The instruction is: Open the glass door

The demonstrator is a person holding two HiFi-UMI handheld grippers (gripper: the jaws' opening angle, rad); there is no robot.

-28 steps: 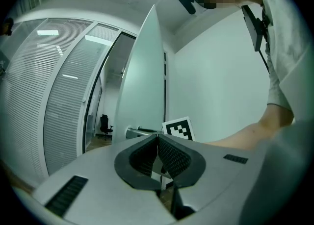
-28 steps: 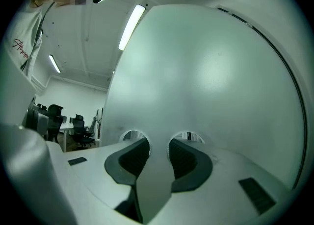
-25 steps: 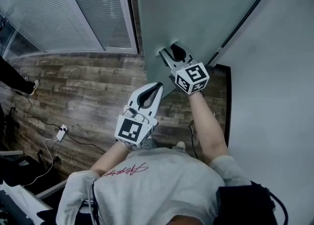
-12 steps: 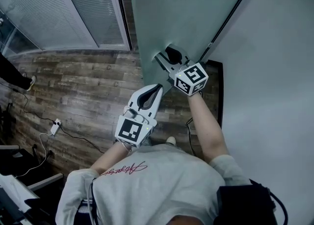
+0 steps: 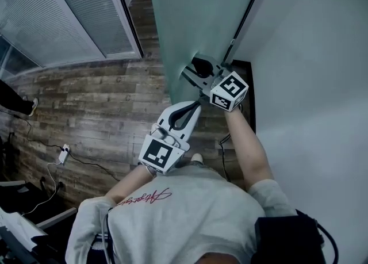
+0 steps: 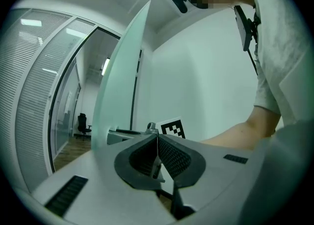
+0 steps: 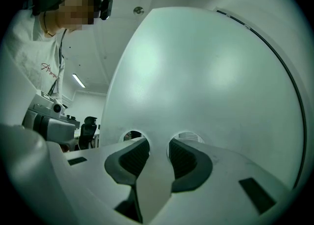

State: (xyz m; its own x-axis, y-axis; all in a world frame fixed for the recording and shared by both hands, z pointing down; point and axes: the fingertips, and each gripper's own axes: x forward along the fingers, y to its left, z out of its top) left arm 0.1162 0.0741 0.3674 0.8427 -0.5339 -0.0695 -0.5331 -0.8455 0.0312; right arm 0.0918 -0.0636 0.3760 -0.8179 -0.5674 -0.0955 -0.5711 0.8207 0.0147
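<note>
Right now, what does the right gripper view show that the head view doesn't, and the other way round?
Right gripper view only: two round holes in the glass door, with the right gripper closed on the strip of glass between them. Head view only: the wooden floor, the window blinds and a power strip. Both: the frosted glass door and the right gripper at it.

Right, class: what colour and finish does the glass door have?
The glass door is a frosted pale green, best seen in the right gripper view.
</note>
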